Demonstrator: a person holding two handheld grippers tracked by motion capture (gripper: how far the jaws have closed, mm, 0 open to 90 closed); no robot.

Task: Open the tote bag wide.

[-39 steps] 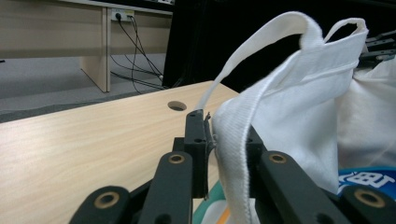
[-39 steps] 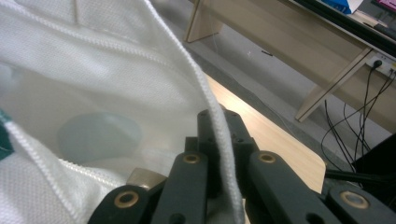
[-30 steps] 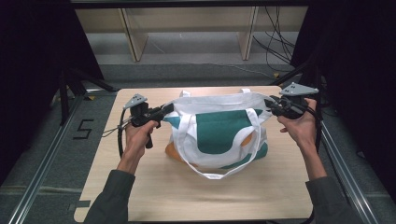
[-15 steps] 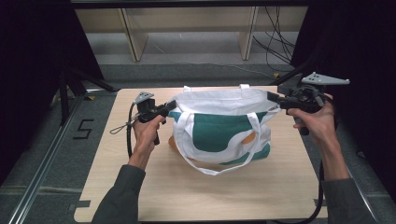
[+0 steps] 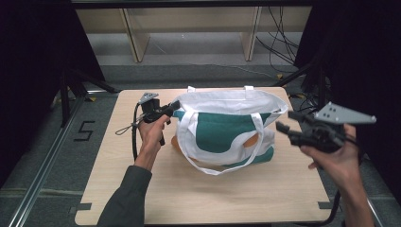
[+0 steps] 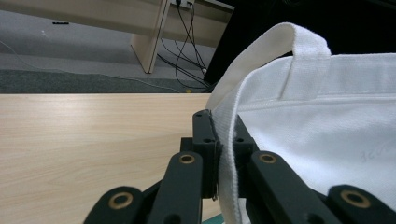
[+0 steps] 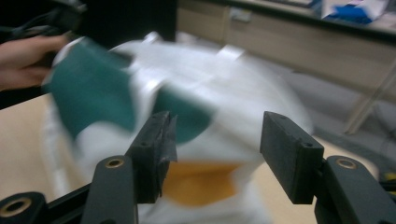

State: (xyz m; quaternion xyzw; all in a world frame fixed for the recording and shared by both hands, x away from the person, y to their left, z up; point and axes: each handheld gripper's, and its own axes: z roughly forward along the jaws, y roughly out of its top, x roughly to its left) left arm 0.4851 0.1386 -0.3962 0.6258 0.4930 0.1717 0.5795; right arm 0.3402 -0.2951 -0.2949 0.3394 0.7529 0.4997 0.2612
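A white tote bag [image 5: 227,125] with green and orange patches stands on the wooden table [image 5: 142,189], its mouth open and one strap hanging down its front. My left gripper [image 5: 174,108] is shut on the bag's left rim; in the left gripper view the white hem [image 6: 224,140] is pinched between the jaws. My right gripper [image 5: 283,122] hovers open just off the bag's right side, holding nothing. In the right gripper view the blurred bag [image 7: 196,102] lies beyond the spread jaws, with the other hand [image 7: 23,56] at far left.
Wooden shelf legs [image 5: 135,40] and cables [image 5: 279,42] lie on the floor behind the table. A black frame post [image 5: 64,94] stands at the left. Bare tabletop stretches in front of the bag.
My right gripper has let go of the bag's right rim, opened and pulled away to the right and nearer. The left gripper keeps its hold; the bag has slumped slightly.
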